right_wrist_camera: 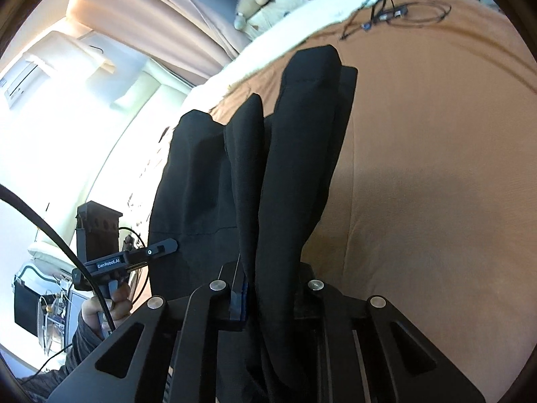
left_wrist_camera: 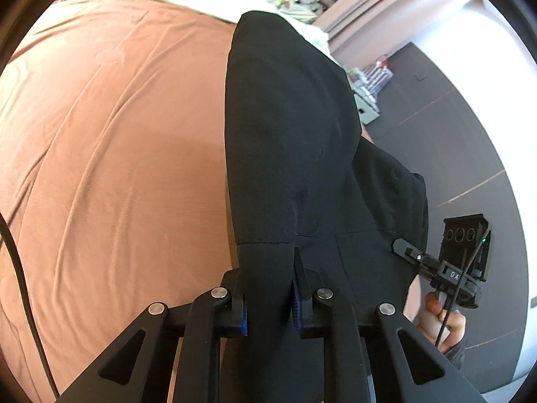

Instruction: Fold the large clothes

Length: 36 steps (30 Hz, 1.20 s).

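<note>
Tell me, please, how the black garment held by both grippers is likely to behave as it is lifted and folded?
The black garment will probably be floppy: it hangs in long, soft folds from the right gripper and the left gripper. It looks fairly thick, so perhaps somewhat heavy. On the brown bedcover it should drape flat rather than slide, though that is a guess.

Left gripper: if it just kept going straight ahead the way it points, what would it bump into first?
The black garment it already clamps fills its path; past that, probably the brown bedspread, though depth is unclear.
</note>
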Motion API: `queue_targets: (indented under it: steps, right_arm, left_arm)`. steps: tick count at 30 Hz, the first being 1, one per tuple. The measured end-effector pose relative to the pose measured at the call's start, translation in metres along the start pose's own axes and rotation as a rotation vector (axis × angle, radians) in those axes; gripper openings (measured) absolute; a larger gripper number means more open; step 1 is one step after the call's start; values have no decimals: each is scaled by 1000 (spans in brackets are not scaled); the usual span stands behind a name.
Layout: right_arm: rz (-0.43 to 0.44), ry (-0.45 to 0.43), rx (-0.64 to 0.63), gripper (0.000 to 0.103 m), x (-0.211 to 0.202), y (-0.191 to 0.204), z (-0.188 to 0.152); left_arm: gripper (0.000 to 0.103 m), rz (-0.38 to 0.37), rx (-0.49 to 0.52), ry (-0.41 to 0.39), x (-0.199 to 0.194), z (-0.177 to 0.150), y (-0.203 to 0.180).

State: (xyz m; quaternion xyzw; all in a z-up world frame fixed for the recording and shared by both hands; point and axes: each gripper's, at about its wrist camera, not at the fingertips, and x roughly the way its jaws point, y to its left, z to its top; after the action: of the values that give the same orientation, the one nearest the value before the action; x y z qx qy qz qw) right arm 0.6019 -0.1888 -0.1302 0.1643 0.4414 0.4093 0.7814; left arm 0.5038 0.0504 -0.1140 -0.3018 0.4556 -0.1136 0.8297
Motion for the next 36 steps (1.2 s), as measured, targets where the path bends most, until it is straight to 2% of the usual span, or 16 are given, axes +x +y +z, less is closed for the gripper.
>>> queue_targets:
  steps: [6,12,22,27,29,36]
  right_arm:
    - [-40,-70,-38,12,-46,18,-15]
    - [-114,-138,-43,12,-95,22,-25]
    - [-272,-224,-34,12,-189,26,-37]
    - [-349,-265,-34,11,-227,44,-39]
    - [-383,-273,-34,11,-239,47,-38]
    - [-490,-270,-37,11,-259,58,-27]
  left_arm:
    - [19,-68,56,4,-15,-18,-45]
    - [19,-143,119,33,-5,-30,-101]
    - [19,-274,236,114,47,-41,-213]
    - [19,-334,289,158,78,-48,-271]
    - [19,-356,301,174,94,-41,-287]
    - [19,-420,326,227,137,-50,-322]
